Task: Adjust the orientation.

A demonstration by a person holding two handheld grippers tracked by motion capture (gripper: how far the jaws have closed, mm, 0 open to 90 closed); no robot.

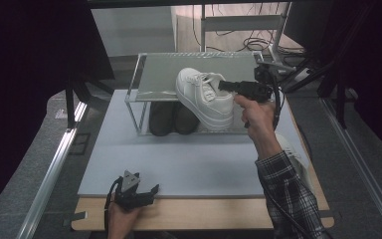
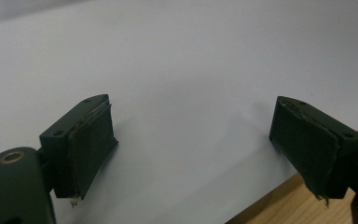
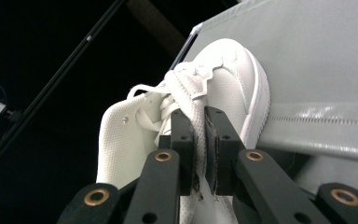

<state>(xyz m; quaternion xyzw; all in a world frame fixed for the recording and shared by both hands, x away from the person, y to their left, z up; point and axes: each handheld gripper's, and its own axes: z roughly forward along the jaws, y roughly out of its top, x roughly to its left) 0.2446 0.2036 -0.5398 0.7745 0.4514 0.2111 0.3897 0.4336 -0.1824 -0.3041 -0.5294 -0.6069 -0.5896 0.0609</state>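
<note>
A white sneaker (image 1: 203,97) hangs tilted on its side in front of a two-tier metal shoe rack (image 1: 149,74), its toe over the rack's top shelf. My right gripper (image 1: 225,85) is shut on the sneaker's (image 3: 233,88) collar edge by the laces, the fabric pinched between both pads (image 3: 182,140). A pair of dark shoes (image 1: 173,118) sits on the rack's lower tier. Near the table's front edge, my left gripper (image 1: 144,191) rests open in a hand. Its pads (image 2: 91,144) stand wide apart over the white mat (image 2: 191,70) with nothing between them.
The white mat (image 1: 179,159) covers most of the wooden table (image 1: 199,216). Another white shoe (image 1: 293,152) lies partly hidden behind the right forearm. Metal rails (image 1: 54,164) run along both sides, and cables and frame legs crowd the far back.
</note>
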